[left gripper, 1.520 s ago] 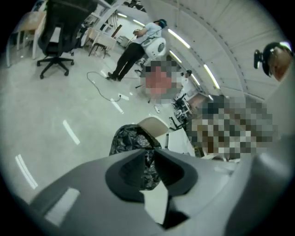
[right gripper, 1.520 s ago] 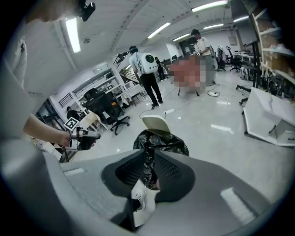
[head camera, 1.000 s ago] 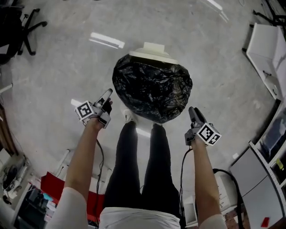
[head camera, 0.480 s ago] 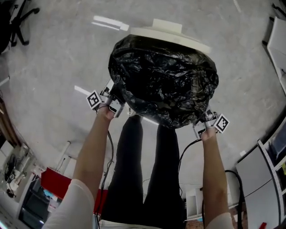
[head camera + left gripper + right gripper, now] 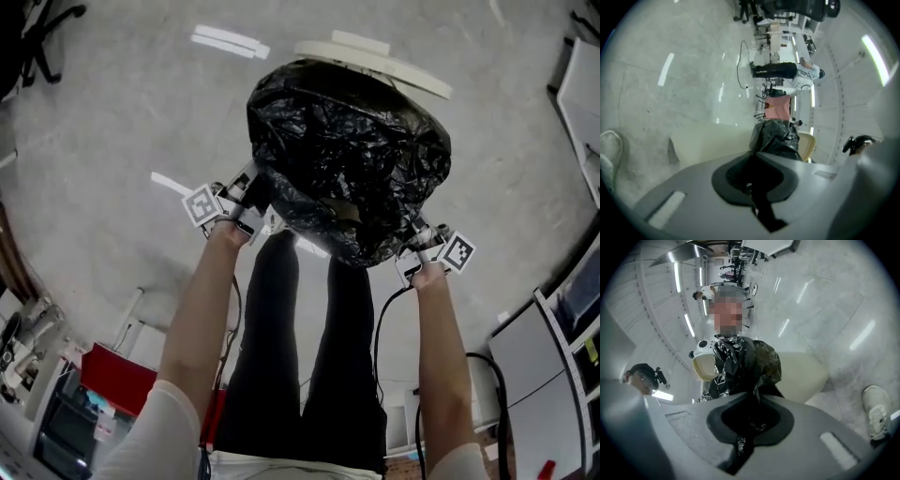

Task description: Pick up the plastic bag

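Having closed in since a second ago, the left gripper (image 5: 249, 194) and right gripper (image 5: 413, 232) are each clamping the crinkly, glossy black plastic bag (image 5: 352, 150), bulging over a cream bin (image 5: 417, 82).

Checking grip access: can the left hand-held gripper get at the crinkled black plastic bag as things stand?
Apparently yes: the left hand-held gripper is at the crinkled black plastic bag on its left edge, jaws shut on its film; nothing blocks it.
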`<state>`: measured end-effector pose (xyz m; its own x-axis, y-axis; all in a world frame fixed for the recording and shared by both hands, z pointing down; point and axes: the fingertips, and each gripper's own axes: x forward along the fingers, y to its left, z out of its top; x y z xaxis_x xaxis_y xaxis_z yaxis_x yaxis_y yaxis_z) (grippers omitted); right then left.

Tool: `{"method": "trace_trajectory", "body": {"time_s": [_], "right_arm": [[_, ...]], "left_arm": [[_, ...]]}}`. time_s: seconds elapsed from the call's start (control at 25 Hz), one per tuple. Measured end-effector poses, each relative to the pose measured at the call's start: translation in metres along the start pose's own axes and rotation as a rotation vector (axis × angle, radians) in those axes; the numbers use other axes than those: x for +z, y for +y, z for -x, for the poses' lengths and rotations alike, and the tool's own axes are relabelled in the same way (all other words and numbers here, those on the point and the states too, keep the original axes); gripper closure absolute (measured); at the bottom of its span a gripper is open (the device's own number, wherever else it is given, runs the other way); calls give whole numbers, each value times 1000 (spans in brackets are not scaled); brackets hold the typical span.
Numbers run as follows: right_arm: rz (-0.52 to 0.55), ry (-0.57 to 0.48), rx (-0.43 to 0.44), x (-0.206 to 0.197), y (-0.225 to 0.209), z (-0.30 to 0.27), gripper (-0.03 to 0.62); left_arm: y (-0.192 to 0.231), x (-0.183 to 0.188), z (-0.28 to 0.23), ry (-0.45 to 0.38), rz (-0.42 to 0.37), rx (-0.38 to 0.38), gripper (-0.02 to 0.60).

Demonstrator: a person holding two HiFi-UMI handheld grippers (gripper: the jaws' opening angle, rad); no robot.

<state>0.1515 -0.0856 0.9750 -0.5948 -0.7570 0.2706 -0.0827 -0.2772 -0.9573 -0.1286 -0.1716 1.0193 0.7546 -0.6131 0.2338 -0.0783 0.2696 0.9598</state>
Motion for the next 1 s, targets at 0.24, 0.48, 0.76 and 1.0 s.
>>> {"method": "trace_trajectory", "body": {"time_s": [0.24,0.48,0.76,1.0], "right_arm": [[202,-9,-183,7,14,18,592],[366,-61,-253,22,90,29,592],[730,13,-467,29,186,51,592],[993,64,-526,29,277,74,592]], "left_arm": [[-19,18,46,-21,-177,182,577],[-97,21,73,29,-558,357,577],[-219,15,94,-29,-787,425,577],[-319,-16,112,30,-1031,478,577]]}}
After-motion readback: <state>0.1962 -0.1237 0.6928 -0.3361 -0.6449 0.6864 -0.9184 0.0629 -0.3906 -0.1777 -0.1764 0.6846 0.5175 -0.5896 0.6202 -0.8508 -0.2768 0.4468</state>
